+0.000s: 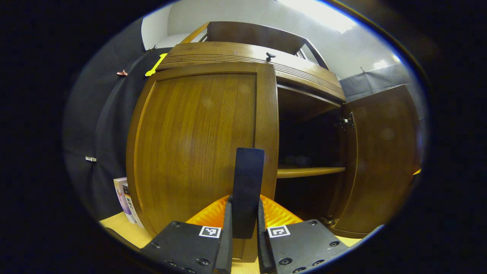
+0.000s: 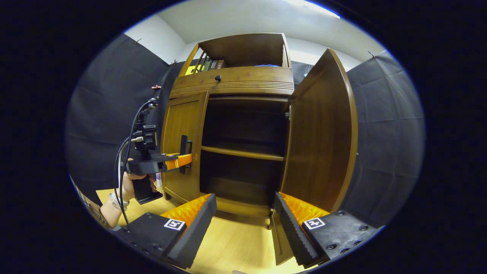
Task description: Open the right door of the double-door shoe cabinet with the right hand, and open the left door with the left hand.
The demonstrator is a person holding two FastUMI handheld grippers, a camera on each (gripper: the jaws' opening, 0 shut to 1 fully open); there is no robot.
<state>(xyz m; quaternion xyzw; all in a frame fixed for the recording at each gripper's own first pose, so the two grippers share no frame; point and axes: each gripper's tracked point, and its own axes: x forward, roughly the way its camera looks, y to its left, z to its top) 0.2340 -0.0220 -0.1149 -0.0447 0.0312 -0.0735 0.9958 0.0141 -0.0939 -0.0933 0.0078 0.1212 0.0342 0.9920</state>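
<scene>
Black cloth lines the booth on both sides, with a pale wall and ceiling above it, and a light wooden floor [image 2: 236, 243] runs under the shoe cabinet [image 2: 232, 82] standing in front of me. Its right door [image 2: 323, 133] is swung wide open, leaning out toward my right gripper [image 2: 243, 224], and the dark inside shows one shelf [image 2: 241, 153] running across it. In the left gripper view that same door [image 1: 380, 160] stands open at the far side, its hinge visible at the top inner corner. Above the doors sits a drawer front with a small dark knob [image 2: 218, 78], and over that an open compartment holding a few books [image 2: 205, 65].

My right gripper hangs in front of the open half with its fingers spread wide, nothing between them; the bottom edge of the open door sits just beside my right-hand finger, and I cannot tell whether they touch.

The left door [image 1: 201, 144] looks closed or very nearly so. My left gripper [image 1: 245, 213] is right up against it, both fingers pressed onto the flat dark handle [image 1: 248, 186] that stands upright near the door's inner edge. From the right gripper view I see that left gripper [image 2: 179, 160] from the side, a hand [image 2: 131, 186] wrapped around its grip, cables looping up from it, the fingertips at the handle [image 2: 185, 146].

Some books or boxes [image 1: 125, 199] lean on the floor beside the cabinet's left side
</scene>
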